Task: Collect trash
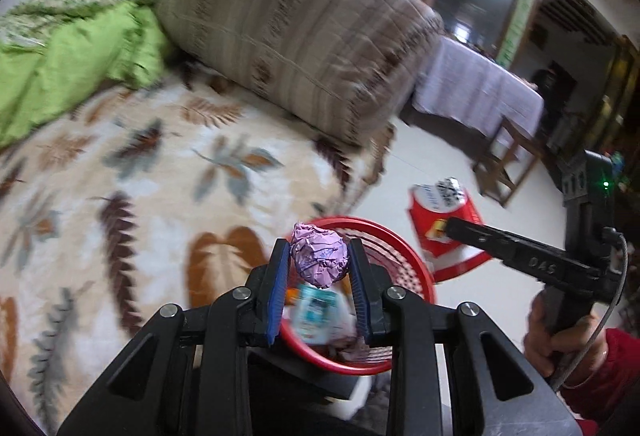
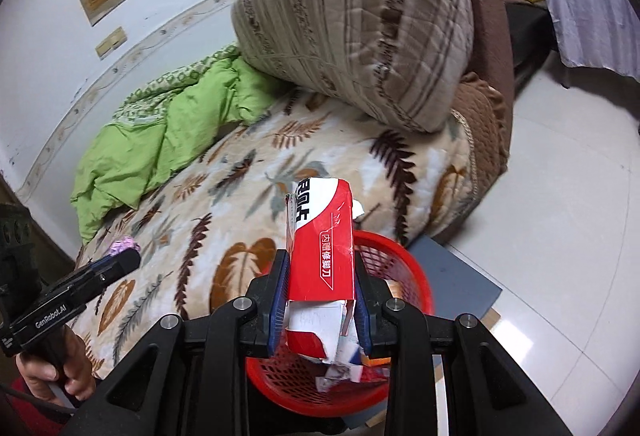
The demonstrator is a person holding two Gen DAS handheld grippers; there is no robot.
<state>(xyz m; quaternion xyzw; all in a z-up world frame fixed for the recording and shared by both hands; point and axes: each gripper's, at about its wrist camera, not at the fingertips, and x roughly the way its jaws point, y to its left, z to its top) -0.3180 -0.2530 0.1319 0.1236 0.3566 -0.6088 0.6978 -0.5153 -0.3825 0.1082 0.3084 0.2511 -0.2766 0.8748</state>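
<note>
My left gripper (image 1: 318, 256) is shut on a crumpled purple paper ball (image 1: 319, 258) and holds it above the red mesh basket (image 1: 416, 264), which has wrappers inside. My right gripper (image 2: 320, 272) is shut on a torn red and white carton (image 2: 322, 256) and holds it over the same red basket (image 2: 412, 276). The carton (image 1: 438, 220) and the right gripper also show in the left wrist view at the right. The purple ball (image 2: 125, 246) and the left gripper show at the left of the right wrist view.
A bed with a leaf-patterned blanket (image 2: 224, 220) lies beside the basket, with a green quilt (image 2: 160, 143) and a striped rolled quilt (image 2: 360, 31) on it. White tiled floor (image 2: 568, 195) is at the right. A table with a white cloth (image 1: 476, 87) and a wooden chair (image 1: 506, 163) stand farther off.
</note>
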